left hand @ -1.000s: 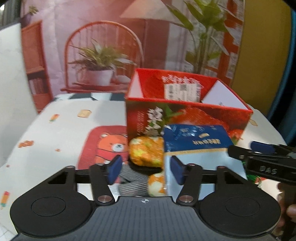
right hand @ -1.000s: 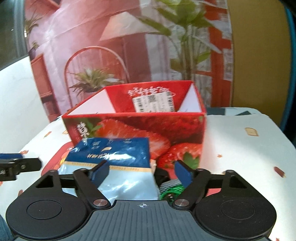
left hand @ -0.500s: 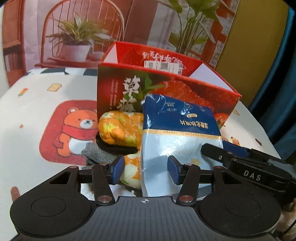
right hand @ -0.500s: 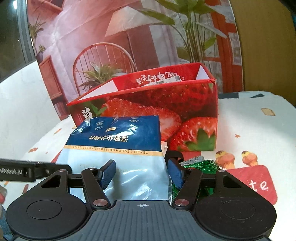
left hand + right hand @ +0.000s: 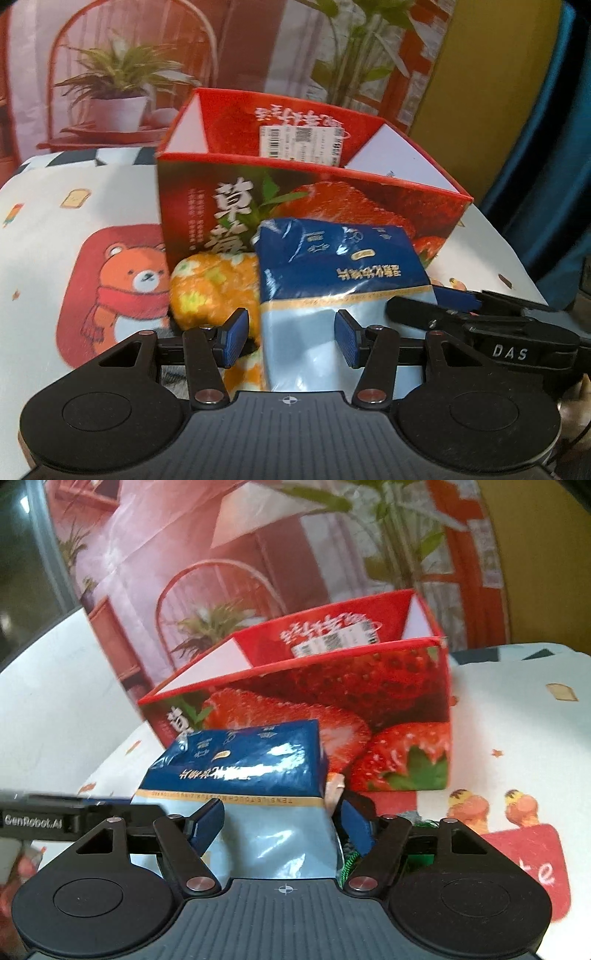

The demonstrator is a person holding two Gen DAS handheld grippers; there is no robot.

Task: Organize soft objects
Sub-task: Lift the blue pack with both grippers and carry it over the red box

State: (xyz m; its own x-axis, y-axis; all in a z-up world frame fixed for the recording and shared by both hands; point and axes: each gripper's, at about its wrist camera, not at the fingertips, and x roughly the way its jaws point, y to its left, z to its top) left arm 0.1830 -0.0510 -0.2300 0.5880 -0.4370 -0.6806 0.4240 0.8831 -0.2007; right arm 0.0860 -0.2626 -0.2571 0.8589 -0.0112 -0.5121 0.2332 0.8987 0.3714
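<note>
A blue and pale cotton-pad package (image 5: 332, 280) (image 5: 251, 775) leans in front of the red strawberry box (image 5: 295, 199) (image 5: 332, 705). My right gripper (image 5: 280, 823) has the package between its pads, which touch both sides while the jaws are opening; in the left wrist view it reaches in from the right (image 5: 436, 306). My left gripper (image 5: 290, 339) stands open over the package's left edge, without pressing it. An orange flowered soft toy (image 5: 210, 291) lies left of the package on a grey knit piece (image 5: 173, 380).
The box stands open-topped, with a barcode label inside its far wall. A green tangled thing (image 5: 351, 860) lies under my right fingers. The tablecloth carries a bear patch (image 5: 122, 291). My left gripper's finger (image 5: 55, 816) shows at the left edge of the right wrist view.
Both grippers dropped lower and closer to the package. The right jaws narrowed onto the package, then widened slightly. The left gripper's opening stayed the same.
</note>
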